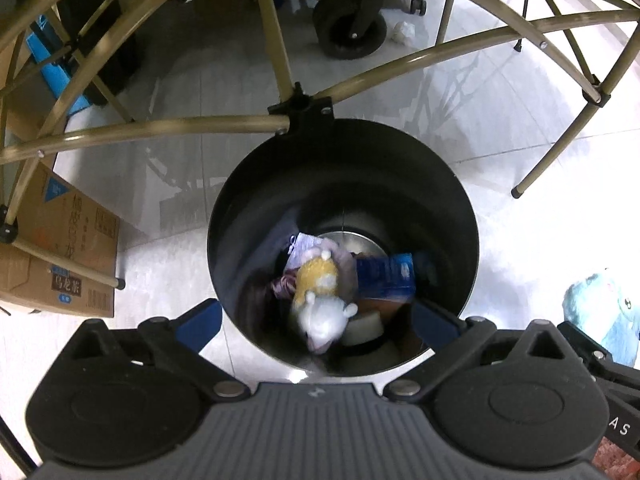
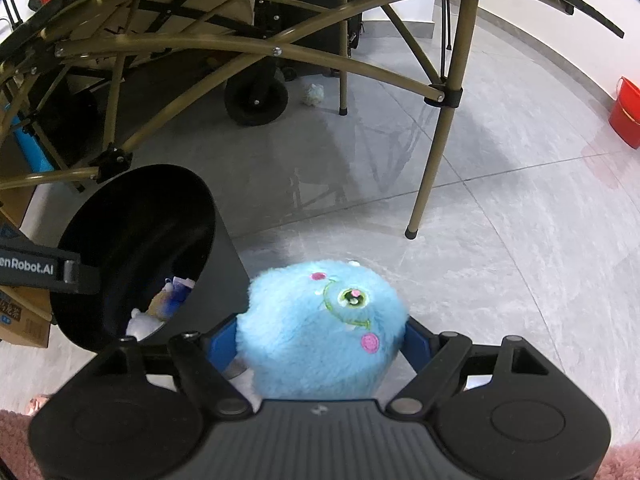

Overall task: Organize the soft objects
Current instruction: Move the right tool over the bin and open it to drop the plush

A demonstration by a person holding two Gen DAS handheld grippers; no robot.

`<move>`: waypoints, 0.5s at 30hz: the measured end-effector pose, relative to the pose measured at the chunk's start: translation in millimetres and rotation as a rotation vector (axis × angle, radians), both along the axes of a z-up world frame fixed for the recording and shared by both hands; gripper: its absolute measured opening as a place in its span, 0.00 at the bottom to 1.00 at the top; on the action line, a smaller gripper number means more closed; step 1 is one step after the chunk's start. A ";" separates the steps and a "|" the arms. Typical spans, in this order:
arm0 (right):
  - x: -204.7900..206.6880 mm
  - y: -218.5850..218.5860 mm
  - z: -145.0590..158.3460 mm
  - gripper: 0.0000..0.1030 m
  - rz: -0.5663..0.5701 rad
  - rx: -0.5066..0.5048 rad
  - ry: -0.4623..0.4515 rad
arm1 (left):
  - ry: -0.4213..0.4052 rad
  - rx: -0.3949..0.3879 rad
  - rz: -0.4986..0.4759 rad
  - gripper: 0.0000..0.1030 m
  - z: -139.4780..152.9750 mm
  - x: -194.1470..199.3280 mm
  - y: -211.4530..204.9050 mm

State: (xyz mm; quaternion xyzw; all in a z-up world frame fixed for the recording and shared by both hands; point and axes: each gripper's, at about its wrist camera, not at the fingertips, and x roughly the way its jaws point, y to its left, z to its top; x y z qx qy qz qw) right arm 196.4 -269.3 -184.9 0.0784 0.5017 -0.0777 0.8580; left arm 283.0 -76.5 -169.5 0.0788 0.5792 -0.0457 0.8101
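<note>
A black round bin [image 1: 248, 200] stands on the floor right below my left gripper [image 1: 316, 316]. Its blue pads stand wide apart over the near rim, open, with nothing pressed between them. Down inside the bin lies a blurred yellow-and-white plush toy [image 1: 320, 300] on a blue box [image 1: 386, 276] and purple fabric. In the right wrist view my right gripper [image 2: 320, 332] is shut on a fluffy light-blue plush [image 2: 320, 320] with an embroidered eye and pink spots. It hangs just right of the bin [image 2: 140, 208]. The same plush [image 1: 604, 312] shows at the left wrist view's right edge.
Tan folding-table legs [image 1: 276, 48] cross above and behind the bin, and one foot [image 2: 411, 234] stands to its right. Cardboard boxes [image 1: 68, 264] sit to the left. A black wheel [image 1: 348, 28] and crumpled paper [image 1: 404, 32] lie beyond. A red bucket [image 2: 626, 116] is far right.
</note>
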 end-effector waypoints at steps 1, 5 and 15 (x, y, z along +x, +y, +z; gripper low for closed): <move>0.0 0.5 0.3 0.79 0.001 0.001 -0.002 | 0.003 0.001 0.001 1.00 0.1 -0.5 1.6; 1.0 4.8 2.0 0.79 0.008 0.005 -0.012 | 0.006 0.017 0.007 1.00 2.0 -2.2 8.4; 19.7 44.2 20.0 0.79 0.092 0.016 -0.072 | 0.052 0.063 0.072 1.00 1.7 -4.4 49.2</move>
